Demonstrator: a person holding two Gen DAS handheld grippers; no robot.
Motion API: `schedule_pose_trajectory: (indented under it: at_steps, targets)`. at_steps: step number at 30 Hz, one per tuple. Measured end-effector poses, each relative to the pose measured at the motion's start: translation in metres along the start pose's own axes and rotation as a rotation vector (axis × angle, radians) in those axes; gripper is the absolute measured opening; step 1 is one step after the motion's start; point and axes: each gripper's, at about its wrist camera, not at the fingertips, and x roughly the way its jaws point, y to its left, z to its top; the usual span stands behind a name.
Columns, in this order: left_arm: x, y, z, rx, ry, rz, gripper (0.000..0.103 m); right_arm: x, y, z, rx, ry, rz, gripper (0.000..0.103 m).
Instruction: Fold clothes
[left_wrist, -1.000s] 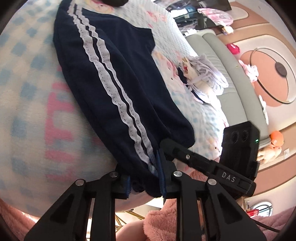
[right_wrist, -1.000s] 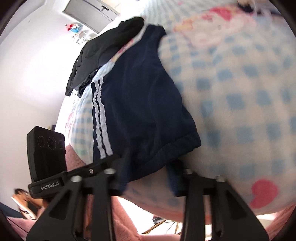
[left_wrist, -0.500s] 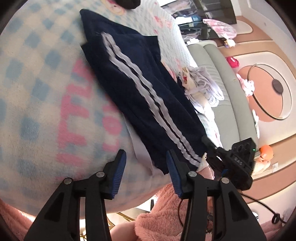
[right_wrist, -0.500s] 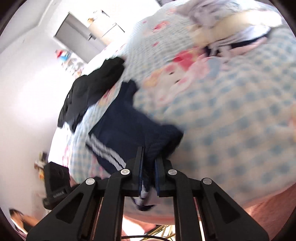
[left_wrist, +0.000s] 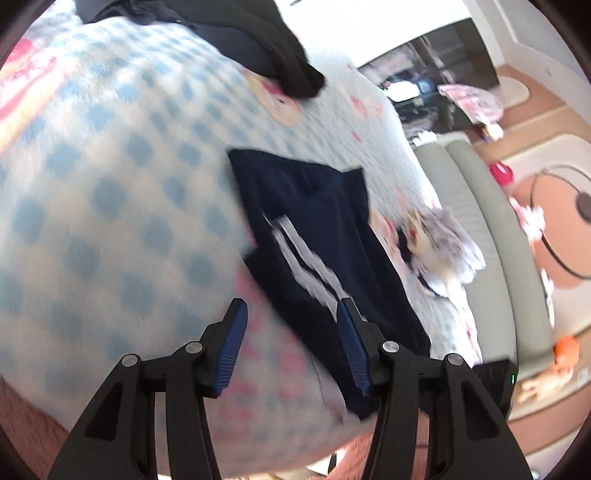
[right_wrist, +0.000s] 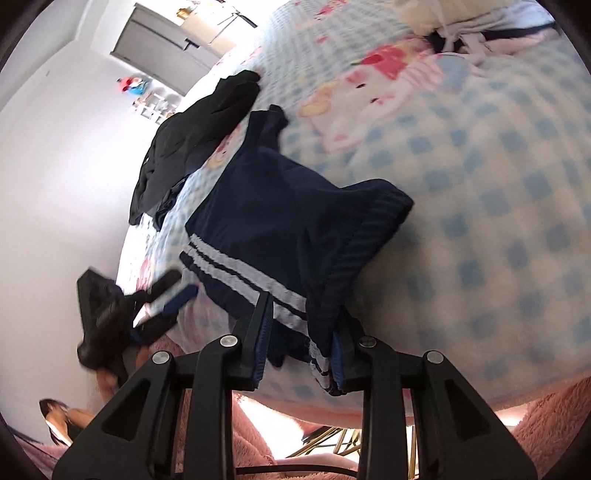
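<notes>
Nearest in the left wrist view, the left gripper (left_wrist: 291, 343) stands with its blue-padded jaws apart and nothing between them; a second ago it was clamped on the striped hem of the navy shorts (left_wrist: 321, 266). It has let go and pulled back toward the near edge of the bed (left_wrist: 110, 206), so the cloth now lies just beyond its right finger.

In the right wrist view, the right gripper (right_wrist: 301, 343) has a bunch of the shorts' cloth (right_wrist: 295, 236) between its jaws, near the white stripes and the ribbed waistband. Half a second ago those jaws were pressed tight together on it; now they stand wider, and whether they bear on the cloth or are letting it go I cannot tell. The shorts lie doubled over on the checked blanket, the waistband end raised in a hump.

My judgement: one fold has just been laid, and the cloth is being set down or re-gripped.

Counted, near to far: two grippers; one pair of navy shorts, with two white stripes; one heap of black clothing (right_wrist: 195, 133) just beyond the shorts, touching their far end; one pale, crumpled pile of garments (left_wrist: 443, 251) farther off, well apart. One bed carries it all.
</notes>
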Motion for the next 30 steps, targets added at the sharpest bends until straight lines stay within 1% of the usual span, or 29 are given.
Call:
schedule_pose_trajectory:
  at_steps: [1, 2, 3, 5, 7, 9, 10, 11, 13, 14, 15, 16, 17, 18, 19, 20, 22, 23, 25, 29, 30]
  targets:
    - [0.004, -0.002, 0.003, 0.008, 0.001, 0.005, 0.046, 0.003, 0.0, -0.001, -0.003, 0.01, 0.0, 0.027]
    - [0.006, -0.007, 0.005, 0.038, -0.001, 0.027, 0.028, 0.005, 0.0, -0.003, -0.004, 0.019, 0.0, 0.027]
    - [0.009, -0.013, 0.007, 0.073, -0.004, 0.054, 0.013, 0.007, 0.0, -0.003, -0.004, 0.025, 0.005, 0.025]
    - [0.007, -0.027, 0.014, 0.15, -0.031, 0.115, 0.009, 0.008, 0.001, -0.003, -0.004, 0.033, 0.018, 0.024]
    - [-0.004, -0.033, 0.025, 0.198, -0.067, 0.127, 0.009, 0.006, 0.008, 0.0, -0.014, 0.03, 0.06, 0.023]
    - [-0.014, -0.044, 0.042, 0.238, -0.109, 0.126, 0.009, 0.003, 0.016, 0.003, -0.016, 0.026, 0.138, 0.023]
    - [-0.013, -0.046, 0.051, 0.245, -0.121, 0.135, 0.009, 0.002, 0.02, 0.005, -0.015, 0.018, 0.18, 0.023]
    - [-0.012, -0.048, 0.061, 0.249, -0.132, 0.147, 0.009, 0.002, 0.023, 0.006, -0.016, 0.013, 0.194, 0.023]
    - [-0.007, -0.05, 0.079, 0.251, -0.152, 0.177, 0.009, 0.015, 0.023, 0.005, -0.01, 0.044, 0.141, 0.025]
    - [-0.003, -0.043, 0.083, 0.243, -0.143, 0.198, 0.009, 0.021, 0.022, 0.003, -0.004, 0.064, 0.109, 0.026]
    - [0.0, -0.036, 0.087, 0.235, -0.131, 0.22, 0.01, 0.028, 0.02, 0.0, 0.002, 0.085, 0.076, 0.029]
    - [0.004, -0.027, 0.086, 0.209, -0.101, 0.225, 0.012, 0.033, 0.017, -0.004, 0.014, 0.102, 0.049, 0.029]
    - [0.008, -0.016, 0.082, 0.166, -0.074, 0.218, 0.024, 0.035, 0.013, -0.008, 0.033, 0.109, 0.042, 0.029]
    - [0.009, -0.006, 0.076, 0.131, -0.069, 0.189, 0.048, 0.034, 0.011, -0.012, 0.05, 0.107, 0.045, 0.03]
    - [0.009, 0.004, 0.069, 0.097, -0.07, 0.156, 0.054, 0.031, 0.008, -0.013, 0.061, 0.097, 0.038, 0.035]
    - [0.009, 0.014, 0.062, 0.063, -0.071, 0.123, 0.054, 0.027, 0.007, -0.013, 0.062, 0.081, 0.017, 0.039]
    - [0.012, 0.014, 0.063, 0.067, -0.065, 0.105, 0.054, 0.018, 0.006, -0.011, 0.057, 0.046, -0.03, 0.054]
    - [0.013, 0.013, 0.064, 0.073, -0.061, 0.099, 0.054, 0.015, 0.005, -0.009, 0.056, 0.035, -0.046, 0.056]
    - [0.016, 0.011, 0.066, 0.084, -0.055, 0.086, 0.054, 0.015, 0.002, -0.006, 0.079, 0.027, -0.048, 0.057]
    - [0.022, 0.008, 0.07, 0.108, -0.041, 0.06, 0.054, 0.031, -0.003, -0.002, 0.102, 0.049, -0.007, 0.059]
    - [0.023, 0.007, 0.071, 0.113, -0.037, 0.054, 0.052, 0.034, -0.002, 0.0, 0.096, 0.047, -0.001, 0.059]
